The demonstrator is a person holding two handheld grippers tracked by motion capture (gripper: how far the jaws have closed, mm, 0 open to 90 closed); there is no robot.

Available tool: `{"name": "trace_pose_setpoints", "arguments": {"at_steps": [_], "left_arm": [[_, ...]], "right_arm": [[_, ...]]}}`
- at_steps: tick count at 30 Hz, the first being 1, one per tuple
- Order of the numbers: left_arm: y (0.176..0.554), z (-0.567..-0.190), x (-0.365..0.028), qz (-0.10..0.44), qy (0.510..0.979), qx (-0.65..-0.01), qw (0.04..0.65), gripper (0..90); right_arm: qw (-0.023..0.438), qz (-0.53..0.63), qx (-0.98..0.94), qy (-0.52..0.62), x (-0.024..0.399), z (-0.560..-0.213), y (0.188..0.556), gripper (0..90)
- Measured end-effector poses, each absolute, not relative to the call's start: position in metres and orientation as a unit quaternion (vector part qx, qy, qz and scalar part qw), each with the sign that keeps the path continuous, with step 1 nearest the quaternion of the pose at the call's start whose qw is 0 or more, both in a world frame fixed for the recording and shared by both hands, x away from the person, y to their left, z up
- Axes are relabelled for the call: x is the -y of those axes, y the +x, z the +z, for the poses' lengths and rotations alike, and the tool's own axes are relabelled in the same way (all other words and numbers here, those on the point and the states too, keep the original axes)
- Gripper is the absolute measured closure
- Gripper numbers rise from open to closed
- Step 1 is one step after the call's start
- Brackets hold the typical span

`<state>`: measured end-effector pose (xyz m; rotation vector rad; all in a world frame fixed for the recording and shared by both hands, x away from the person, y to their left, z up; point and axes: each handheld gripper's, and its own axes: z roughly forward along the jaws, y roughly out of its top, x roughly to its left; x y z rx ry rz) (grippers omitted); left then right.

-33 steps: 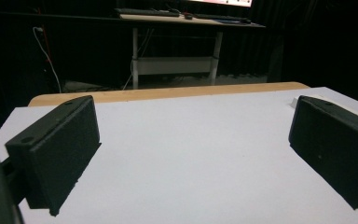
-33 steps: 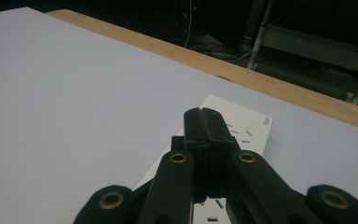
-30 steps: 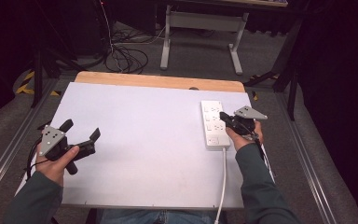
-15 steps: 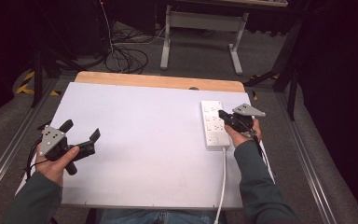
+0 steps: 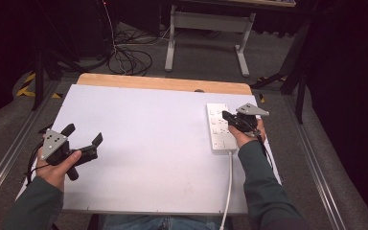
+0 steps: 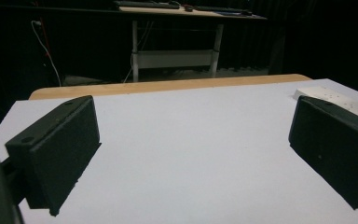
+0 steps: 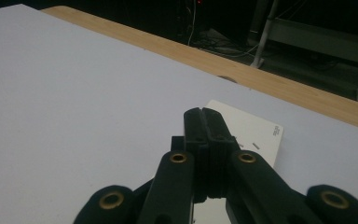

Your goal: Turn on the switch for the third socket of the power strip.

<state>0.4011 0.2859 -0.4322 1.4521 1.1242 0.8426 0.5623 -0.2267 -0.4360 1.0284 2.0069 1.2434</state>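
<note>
One white table (image 5: 143,158) holds one power strip (image 5: 218,128) near its right edge, with one cord (image 5: 228,191) trailing toward the person. Two grippers: the left gripper (image 5: 84,143) hovers open and empty at the left; the right gripper (image 5: 226,115) sits closed, empty, over the strip.

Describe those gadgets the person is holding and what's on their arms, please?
Each is a black hand-held gripper, left and right, with two flat, block-like black jaws, brass-coloured rivets at the joints and a grey three-cornered plate dotted with small holes on top. A thin black cable trails from each. The person wears dark green long sleeves.
</note>
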Motion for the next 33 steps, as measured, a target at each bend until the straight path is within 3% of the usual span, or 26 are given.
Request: {"name": "trace_pose_setpoints", "arguments": {"at_steps": [33], "left_arm": [[0.4,-0.435,-0.284,0.352,0.622,-0.471,0.517,2.3]], "right_arm": [[0.272,0.454,-0.757,0.383,0.214,-0.438,0.592,90.0]]}}
